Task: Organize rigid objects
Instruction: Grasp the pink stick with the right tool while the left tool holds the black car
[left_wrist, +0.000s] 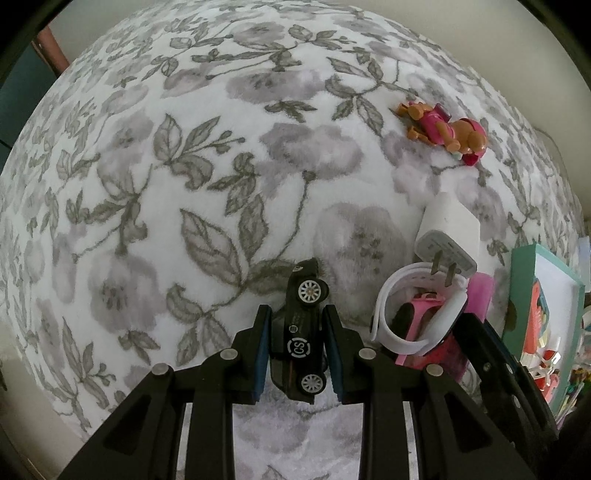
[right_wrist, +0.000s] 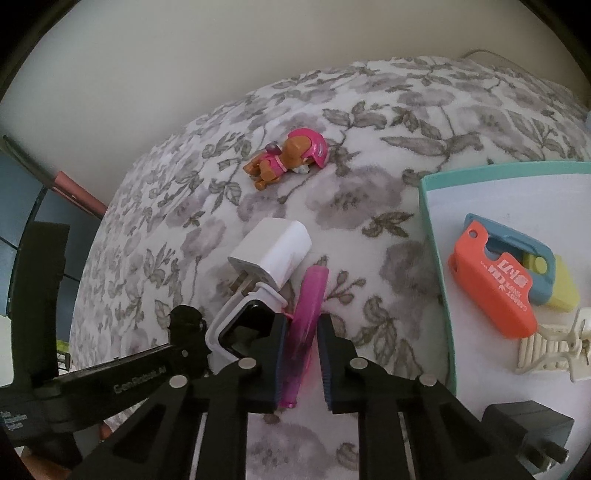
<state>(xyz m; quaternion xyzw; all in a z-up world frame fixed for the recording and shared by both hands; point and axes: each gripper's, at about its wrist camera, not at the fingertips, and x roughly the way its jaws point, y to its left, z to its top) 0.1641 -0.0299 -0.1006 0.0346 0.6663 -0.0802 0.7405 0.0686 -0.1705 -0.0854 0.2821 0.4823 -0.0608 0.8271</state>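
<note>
A black toy car (left_wrist: 303, 332) with white wheels hangs nose-down over the flowered blanket (left_wrist: 184, 184), and my left gripper (left_wrist: 297, 349) is shut on its sides. Just right of it lie a white smartwatch (left_wrist: 402, 325), a white wall charger (left_wrist: 448, 236) and a pink translucent plastic strip (right_wrist: 307, 306). My right gripper (right_wrist: 303, 356) is shut on that strip, low over the blanket (right_wrist: 351, 206). The watch (right_wrist: 236, 325) touches the right gripper's left finger, and the charger (right_wrist: 275, 253) lies just beyond. A brown-and-pink toy dog (right_wrist: 290, 157) lies on its side farther off.
A teal-rimmed white tray (right_wrist: 430, 236) at the right holds an orange cutter case (right_wrist: 495, 291), blue and yellow pieces, a cream clip (right_wrist: 554, 350) and a black adapter (right_wrist: 524, 432). The left tool's black body (right_wrist: 122, 387) crosses the right wrist view's lower left. A wall stands behind the bed.
</note>
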